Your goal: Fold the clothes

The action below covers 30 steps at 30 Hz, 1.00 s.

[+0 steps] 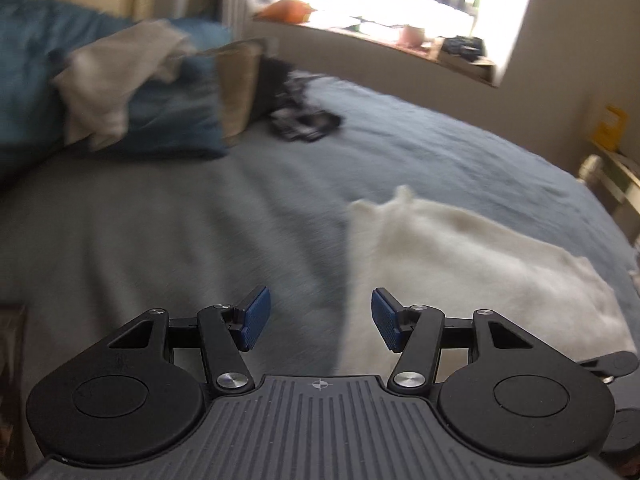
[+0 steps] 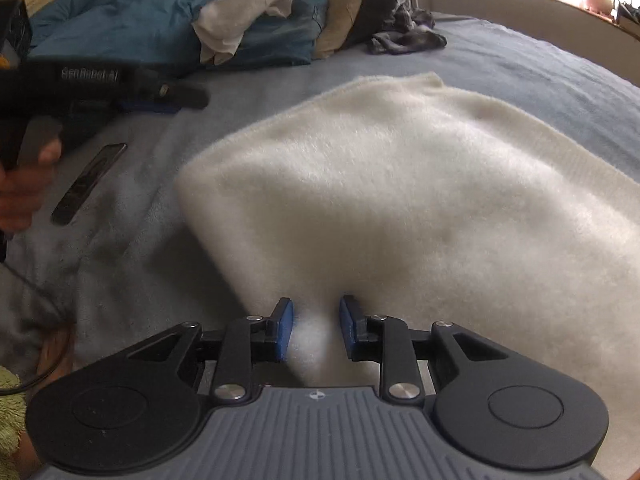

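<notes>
A fluffy white garment (image 2: 400, 200) lies folded on the grey-blue bed (image 2: 540, 68). My right gripper (image 2: 316, 329) is at the garment's near edge. Its blue pads (image 2: 285, 330) stand narrowly apart with white fabric pinched between them. In the left wrist view the same white garment (image 1: 472, 276) lies ahead to the right. My left gripper (image 1: 320, 318) hangs open above bare bedding with nothing between its fingers. From the right wrist view, the left gripper (image 2: 180, 102) appears at the upper left, held by a hand (image 2: 24, 188) and well clear of the garment.
Blue pillows (image 1: 168, 120) with a pale cloth (image 1: 120, 76) draped over them line the head of the bed, beside a dark heap of clothes (image 1: 304, 120). A flat dark phone-like object (image 2: 88, 184) lies on the bedding left of the garment. A cluttered window sill (image 1: 400, 44) runs behind.
</notes>
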Available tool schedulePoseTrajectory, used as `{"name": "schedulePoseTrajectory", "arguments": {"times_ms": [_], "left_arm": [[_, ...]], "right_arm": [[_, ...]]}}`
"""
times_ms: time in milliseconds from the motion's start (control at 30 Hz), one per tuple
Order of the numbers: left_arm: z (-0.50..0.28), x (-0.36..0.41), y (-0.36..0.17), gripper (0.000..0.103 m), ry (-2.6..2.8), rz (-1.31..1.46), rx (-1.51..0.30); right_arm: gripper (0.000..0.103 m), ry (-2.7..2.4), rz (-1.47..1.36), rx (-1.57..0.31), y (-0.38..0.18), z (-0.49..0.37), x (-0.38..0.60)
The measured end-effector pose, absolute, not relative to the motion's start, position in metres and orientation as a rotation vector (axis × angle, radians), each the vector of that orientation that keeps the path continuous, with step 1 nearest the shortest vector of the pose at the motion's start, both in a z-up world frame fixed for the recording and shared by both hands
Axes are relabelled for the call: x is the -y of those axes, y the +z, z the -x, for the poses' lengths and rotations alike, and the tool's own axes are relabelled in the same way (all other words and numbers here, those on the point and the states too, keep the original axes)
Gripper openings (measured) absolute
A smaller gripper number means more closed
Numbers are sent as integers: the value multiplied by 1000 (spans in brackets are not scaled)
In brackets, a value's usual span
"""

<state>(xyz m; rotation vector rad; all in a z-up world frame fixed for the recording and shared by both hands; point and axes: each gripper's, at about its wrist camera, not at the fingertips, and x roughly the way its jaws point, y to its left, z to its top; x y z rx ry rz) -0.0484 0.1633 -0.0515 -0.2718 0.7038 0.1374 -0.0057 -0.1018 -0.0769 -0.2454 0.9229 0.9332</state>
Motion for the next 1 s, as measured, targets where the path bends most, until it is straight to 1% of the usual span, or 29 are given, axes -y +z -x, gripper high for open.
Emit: {"name": "schedulePoseTrajectory", "arguments": {"times_ms": [100, 233, 333, 400, 600, 833, 867, 967, 1000], "left_arm": [[60, -165, -53, 56, 155, 285, -704], [72, -162, -56, 56, 139, 303, -709], [74, -161, -63, 56, 150, 335, -738], [76, -161, -66, 56, 159, 351, -750], [83, -168, -65, 56, 234, 350, -748], [84, -163, -65, 56, 232, 307, -733], [84, -162, -65, 56, 230, 299, -734], [84, -164, -67, 56, 243, 281, -728], [83, -166, -68, 56, 253, 290, -726]], "right_arm": [[27, 938, 231, -882, -60, 10, 102], [27, 969, 290, -867, -64, 17, 94], [27, 962, 350, -876, -83, 19, 87], [27, 962, 348, -872, -74, 19, 85], [25, 1063, 317, -756, -42, 25, 57], [23, 1111, 460, -757, -89, 24, 8], [23, 1114, 448, -767, -85, 22, 8], [15, 1115, 392, -771, -66, 16, 9], [15, 1119, 374, -763, -60, 16, 7]]}}
